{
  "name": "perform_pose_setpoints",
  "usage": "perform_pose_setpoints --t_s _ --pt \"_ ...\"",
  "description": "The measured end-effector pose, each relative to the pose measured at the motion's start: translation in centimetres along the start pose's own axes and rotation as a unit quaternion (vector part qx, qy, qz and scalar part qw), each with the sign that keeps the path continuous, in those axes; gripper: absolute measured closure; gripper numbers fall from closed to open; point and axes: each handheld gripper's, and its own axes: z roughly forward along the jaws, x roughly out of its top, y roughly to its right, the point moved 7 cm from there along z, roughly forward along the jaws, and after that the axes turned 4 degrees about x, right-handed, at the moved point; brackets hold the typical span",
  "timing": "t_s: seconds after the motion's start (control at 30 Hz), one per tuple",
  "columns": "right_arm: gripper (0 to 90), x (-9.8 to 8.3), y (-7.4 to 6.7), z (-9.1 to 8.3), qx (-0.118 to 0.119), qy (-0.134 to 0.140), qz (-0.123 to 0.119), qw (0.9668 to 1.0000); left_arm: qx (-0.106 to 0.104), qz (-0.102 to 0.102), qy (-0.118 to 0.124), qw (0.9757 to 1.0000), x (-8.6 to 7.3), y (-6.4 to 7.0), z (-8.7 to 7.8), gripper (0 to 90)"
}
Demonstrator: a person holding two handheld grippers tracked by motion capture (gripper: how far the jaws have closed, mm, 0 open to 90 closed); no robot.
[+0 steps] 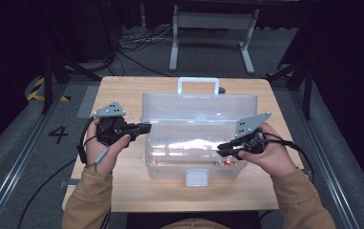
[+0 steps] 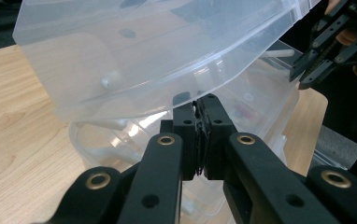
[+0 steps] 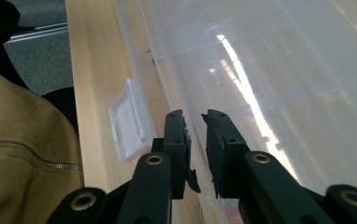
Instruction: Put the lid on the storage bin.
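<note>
On the light wooden table [image 1: 123,191], square in front of me, stands the clear plastic storage box [image 1: 170,162] with its hinged lid [image 1: 199,107] raised and leaning back, the white carry handle [image 1: 198,87] on its far edge. Inside the box, the clear dividers show through the walls, and a small red item [image 1: 228,163] lies near the right front corner; I cannot tell what else is in the compartments. The white front latch [image 1: 197,177] hangs at the middle of the near wall.

My left gripper [image 1: 144,128] is at the box's left end, and my jaws there are pressed together right at the lower edge of the lid; I cannot make out whether the rim is pinched between the pads or they only meet beside it. My right gripper [image 1: 220,149] reaches over the near right rim of the box, jaws slightly apart with nothing between them, tips pointing along the front wall just past the latch.

The box fills most of the table's middle, with bare wood to left and right of it and a narrow strip along the near edge by my tan sleeves [image 1: 88,195].
</note>
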Motion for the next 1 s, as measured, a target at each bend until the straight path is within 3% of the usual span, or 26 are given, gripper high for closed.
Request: perform_pose_setpoints --t_s 0.13,0.27,0.37,0.5,0.63,0.67,0.73,0.87,1.0 --pt "76.9 -0.8 -0.2 -1.0 -0.009 0.035 0.021 0.9991 0.002 0.003 -0.004 1.0 -0.1 0.1 -0.1 86.8" --pt "76.8 -1.9 -0.1 -2.1 -0.015 0.067 0.054 0.9962 0.002 0.003 -0.009 1.0 -0.2 0.1 -0.1 86.8" --pt "77.0 -2.6 0.1 -3.0 -0.017 0.114 0.075 0.9905 0.001 0.004 -0.012 0.9999 -0.3 0.2 -0.1 86.8" --pt "76.4 -3.5 1.0 -4.3 -0.055 0.128 0.084 0.9866 0.002 0.004 -0.016 0.9999 -0.5 0.2 -0.2 86.7" --pt "73.6 -3.6 1.4 -4.9 -0.064 0.16 0.088 0.9811 0.001 0.007 -0.024 0.9997 -0.8 0.2 -0.2 86.5" --pt "73.6 -3.6 1.4 -4.9 -0.064 0.16 0.088 0.9811 0.001 0.007 -0.024 0.9997 -0.8 0.2 -0.2 86.5" --pt "74.1 -4.1 1.5 -5.1 -0.067 0.154 0.111 0.9796 0.001 0.008 -0.027 0.9996 -1.0 0.2 -0.2 86.5" --pt "84.1 -4.6 1.9 -5.6 -0.079 0.153 0.141 0.9748 0.001 0.01 -0.037 0.9993 -1.3 0.3 -0.3 86.4" --pt "88.6 -5.1 2.2 -5.9 -0.077 0.148 0.153 0.9741 0.001 0.015 -0.055 0.9984 -1.7 0.5 -0.3 86.1"
